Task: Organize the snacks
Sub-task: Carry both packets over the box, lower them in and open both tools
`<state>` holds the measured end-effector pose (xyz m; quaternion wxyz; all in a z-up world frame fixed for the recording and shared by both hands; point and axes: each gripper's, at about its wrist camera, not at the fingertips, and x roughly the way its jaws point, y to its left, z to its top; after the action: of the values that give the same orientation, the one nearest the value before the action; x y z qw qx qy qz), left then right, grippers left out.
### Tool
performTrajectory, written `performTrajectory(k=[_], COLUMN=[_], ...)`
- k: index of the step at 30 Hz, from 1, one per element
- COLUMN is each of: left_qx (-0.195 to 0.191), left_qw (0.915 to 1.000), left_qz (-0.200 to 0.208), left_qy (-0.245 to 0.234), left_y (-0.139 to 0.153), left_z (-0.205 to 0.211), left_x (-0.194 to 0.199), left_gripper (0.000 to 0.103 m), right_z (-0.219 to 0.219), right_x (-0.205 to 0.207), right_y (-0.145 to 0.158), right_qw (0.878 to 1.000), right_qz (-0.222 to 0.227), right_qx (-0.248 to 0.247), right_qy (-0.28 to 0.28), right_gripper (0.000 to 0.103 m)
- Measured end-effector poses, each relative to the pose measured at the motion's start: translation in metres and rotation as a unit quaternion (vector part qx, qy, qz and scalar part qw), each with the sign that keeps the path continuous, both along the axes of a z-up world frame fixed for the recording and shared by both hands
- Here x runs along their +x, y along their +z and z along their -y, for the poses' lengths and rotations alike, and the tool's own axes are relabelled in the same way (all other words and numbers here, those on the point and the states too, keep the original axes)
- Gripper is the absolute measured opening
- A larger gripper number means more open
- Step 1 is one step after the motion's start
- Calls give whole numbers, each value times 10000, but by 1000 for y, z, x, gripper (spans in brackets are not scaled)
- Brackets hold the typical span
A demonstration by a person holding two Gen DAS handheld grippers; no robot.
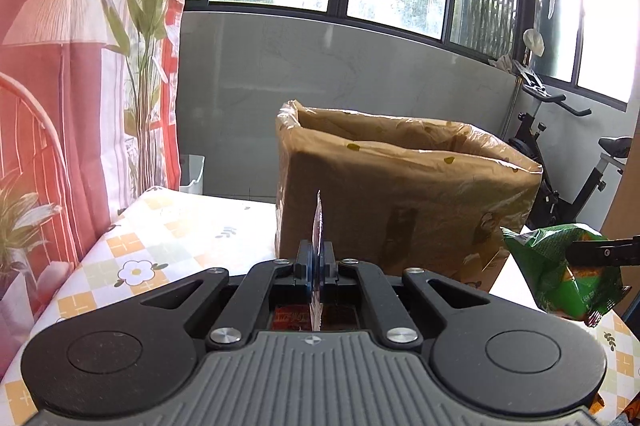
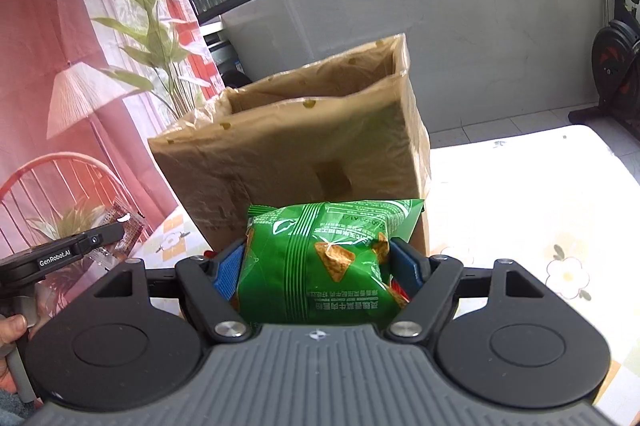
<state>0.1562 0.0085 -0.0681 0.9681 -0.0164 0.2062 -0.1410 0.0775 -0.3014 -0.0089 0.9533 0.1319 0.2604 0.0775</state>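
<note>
My left gripper (image 1: 317,258) is shut on a thin flat snack packet (image 1: 318,226), held edge-on and upright in front of the brown cardboard box (image 1: 400,193). From the right wrist view the same packet (image 2: 124,230) looks dark red with a clear edge, sticking out of the left gripper (image 2: 114,232). My right gripper (image 2: 318,258) is shut on a puffy green chip bag (image 2: 320,262), its blue pads pressed against both sides. The chip bag (image 1: 560,274) hangs to the right of the box in the left wrist view. The open-topped box (image 2: 296,145) is lined with clear plastic.
The table (image 1: 160,238) wears a floral checked cloth and the box stands on it. A pink curtain (image 1: 52,65) and a plant (image 1: 148,25) are at the left. An exercise bike (image 1: 560,153) stands behind at the right. A hand (image 2: 12,326) holds the left gripper's handle.
</note>
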Motion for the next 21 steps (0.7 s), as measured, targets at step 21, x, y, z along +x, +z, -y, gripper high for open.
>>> performTrajectory(k=[21], left_qx=[-188], left_qw=[9945], left_qz=[741], left_qy=[-714], left_y=[89], left_z=[62], left_x=[98], left_gripper=[4], right_z=[-27], right_x=[139], right_y=[97], right_qw=[9776], right_qz=[1304], right_qx=[-1595], right_qy=[439], right_gripper=[76])
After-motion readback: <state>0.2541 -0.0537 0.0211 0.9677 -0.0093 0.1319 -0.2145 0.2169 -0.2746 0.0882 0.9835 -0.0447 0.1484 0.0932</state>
